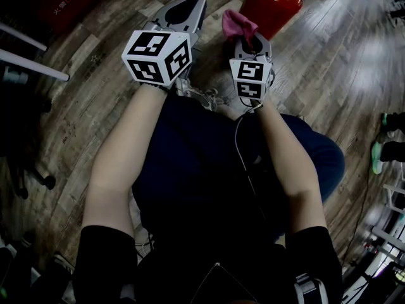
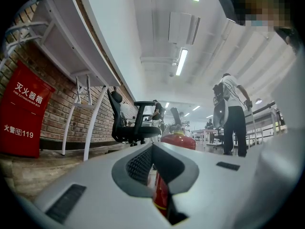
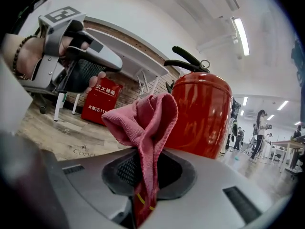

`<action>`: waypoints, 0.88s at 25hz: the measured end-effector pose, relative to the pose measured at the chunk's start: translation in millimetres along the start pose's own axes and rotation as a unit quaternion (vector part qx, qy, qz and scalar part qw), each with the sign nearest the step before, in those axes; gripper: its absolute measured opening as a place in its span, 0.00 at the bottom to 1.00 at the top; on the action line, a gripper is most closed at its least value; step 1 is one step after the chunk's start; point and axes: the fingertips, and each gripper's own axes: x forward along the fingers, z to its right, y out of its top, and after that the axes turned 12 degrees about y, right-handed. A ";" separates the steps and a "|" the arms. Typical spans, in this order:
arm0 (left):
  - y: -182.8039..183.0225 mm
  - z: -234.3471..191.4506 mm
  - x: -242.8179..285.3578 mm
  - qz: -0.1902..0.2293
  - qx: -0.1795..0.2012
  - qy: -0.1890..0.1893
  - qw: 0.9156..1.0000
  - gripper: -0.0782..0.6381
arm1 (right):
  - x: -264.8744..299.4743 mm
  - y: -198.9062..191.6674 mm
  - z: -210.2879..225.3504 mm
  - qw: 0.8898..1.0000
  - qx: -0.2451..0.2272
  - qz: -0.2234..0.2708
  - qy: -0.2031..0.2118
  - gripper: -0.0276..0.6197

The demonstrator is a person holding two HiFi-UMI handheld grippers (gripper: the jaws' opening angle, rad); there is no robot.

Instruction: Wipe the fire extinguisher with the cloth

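Observation:
A red fire extinguisher (image 1: 272,5) with a black handle stands on the wooden floor just ahead of me. In the right gripper view the fire extinguisher (image 3: 202,113) fills the middle, close behind a pink cloth (image 3: 147,123). My right gripper (image 3: 145,175) is shut on that cloth, whose bunched top sticks up above the jaws. In the head view the pink cloth (image 1: 239,25) lies just left of the extinguisher, apart from it, above the right gripper (image 1: 250,43). My left gripper (image 1: 190,8) is shut with nothing held, left of the cloth. Past the left gripper (image 2: 159,175) the extinguisher (image 2: 177,140) shows.
A red fire-equipment box (image 2: 21,113) stands against a brick wall at left, under a white desk frame (image 2: 71,56). A black office chair (image 2: 133,123) stands beyond. People (image 2: 233,113) stand farther back in the room. Someone's shoes (image 1: 389,138) are at the right edge.

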 end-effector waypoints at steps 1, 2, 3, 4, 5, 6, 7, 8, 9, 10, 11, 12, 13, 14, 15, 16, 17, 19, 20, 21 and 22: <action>-0.3 -0.1 0.4 -0.001 0.000 0.000 1.000 0.13 | 0.8 -3.6 -0.6 1.000 -0.003 -0.004 0.002 0.14; -0.6 -0.3 0.7 -0.002 0.000 0.000 1.000 0.13 | 1.6 -7.5 -1.4 1.000 -0.005 -0.009 0.003 0.14; -0.7 -0.5 0.8 -0.002 0.000 0.000 1.000 0.13 | 2.3 -11.8 -2.3 1.000 -0.007 -0.014 0.005 0.14; -0.9 -0.6 0.8 -0.002 0.000 0.000 1.000 0.13 | 2.9 -16.3 -3.5 1.000 -0.006 -0.019 0.006 0.14; -1.1 -0.6 0.8 -0.003 -0.001 0.000 1.000 0.13 | 3.5 -20.7 -4.9 1.000 -0.005 -0.023 0.008 0.14; -1.4 -0.4 0.7 -0.003 -0.001 0.000 1.000 0.13 | 4.1 -24.6 -6.2 1.000 -0.004 -0.027 0.010 0.14; -1.7 -0.3 0.8 -0.004 -0.001 0.000 1.000 0.13 | 4.8 -28.0 -7.5 1.000 -0.003 -0.029 0.012 0.14; -2.2 -0.1 1.0 -0.005 -0.002 -0.001 1.000 0.13 | 5.6 -30.9 -8.6 0.999 -0.002 -0.031 0.014 0.14; -2.7 0.2 1.4 -0.006 -0.002 -0.001 1.000 0.13 | 6.5 -33.5 -9.5 0.999 0.000 -0.032 0.016 0.14; -3.2 0.3 1.8 -0.007 -0.003 -0.002 1.000 0.13 | 7.3 -36.2 -10.3 0.999 0.001 -0.034 0.018 0.14; -3.5 0.2 2.3 -0.008 -0.003 -0.002 1.000 0.13 | 8.2 -39.0 -11.0 0.999 0.002 -0.037 0.020 0.14; -3.7 -0.1 2.7 -0.009 -0.003 -0.002 1.000 0.13 | 9.2 -41.8 -11.7 0.999 0.003 -0.039 0.022 0.14; -3.8 -0.4 3.1 -0.009 -0.003 -0.002 1.000 0.13 | 10.1 -44.5 -12.5 0.999 0.003 -0.041 0.024 0.14; -3.9 -0.7 3.3 -0.009 -0.003 -0.002 1.000 0.13 | 10.9 -47.0 -13.2 0.999 0.003 -0.042 0.025 0.14; -4.1 -0.9 3.5 -0.009 -0.004 -0.002 1.000 0.13 | 11.6 -49.5 -13.9 0.999 0.003 -0.044 0.026 0.14; -4.3 -0.9 3.4 -0.009 -0.004 -0.001 1.000 0.13 | 12.2 -51.7 -14.6 0.999 0.004 -0.045 0.028 0.14; -4.5 -1.0 3.4 -0.009 -0.004 -0.001 1.000 0.13 | 12.8 -53.6 -15.5 0.998 0.005 -0.046 0.029 0.14; -4.8 -1.1 3.6 -0.010 -0.005 -0.001 1.000 0.13 | 14.6 -58.0 -17.6 0.998 0.009 -0.050 0.034 0.14; -4.9 -1.0 3.9 -0.009 -0.006 -0.001 1.000 0.13 | 15.7 -60.8 -18.6 0.998 0.012 -0.052 0.037 0.14; -4.9 -1.0 4.2 -0.009 -0.006 -0.001 1.000 0.13 | 17.0 -63.9 -19.5 0.998 0.016 -0.055 0.040 0.14; -4.6 -0.8 4.4 -0.009 -0.007 0.000 1.000 0.13 | 18.1 -67.2 -20.4 0.997 0.018 -0.059 0.043 0.14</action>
